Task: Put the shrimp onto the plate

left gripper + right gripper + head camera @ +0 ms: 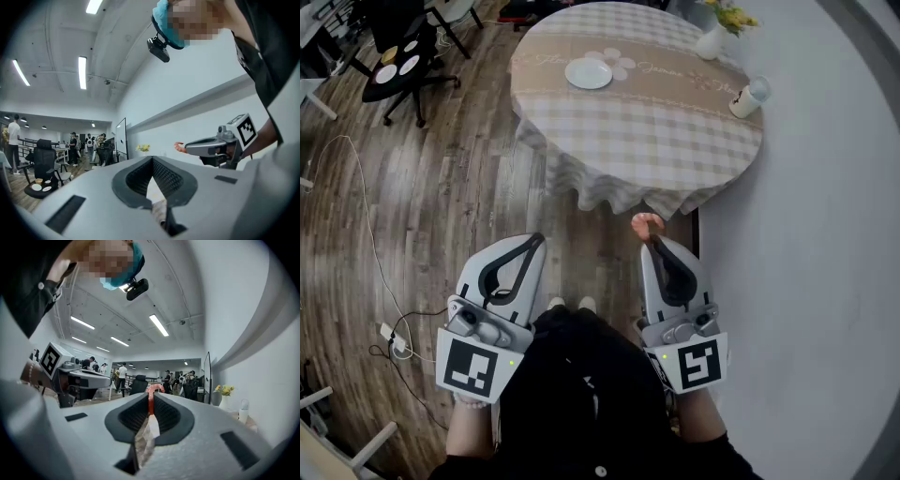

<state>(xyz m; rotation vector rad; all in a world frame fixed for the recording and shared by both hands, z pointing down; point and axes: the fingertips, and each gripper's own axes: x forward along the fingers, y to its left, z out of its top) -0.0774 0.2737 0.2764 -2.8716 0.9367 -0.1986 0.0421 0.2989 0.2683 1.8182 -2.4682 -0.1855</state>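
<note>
I see the round table (675,141) ahead in its checked cloth. My left gripper (535,241) has its jaws pressed together, empty. My right gripper (651,240), just short of the table's near edge and well apart from the white plate (589,73), pinches the shrimp (647,222), its long axis running along the jaws toward the table, free end curled.

I count one shrimp (647,223), one plate (589,73), one vase (711,42) and one cup (748,97), with one table (628,141). Two tongs: left tongs (532,241), right tongs (652,240). One chair (398,66) carries three small dishes.
</note>
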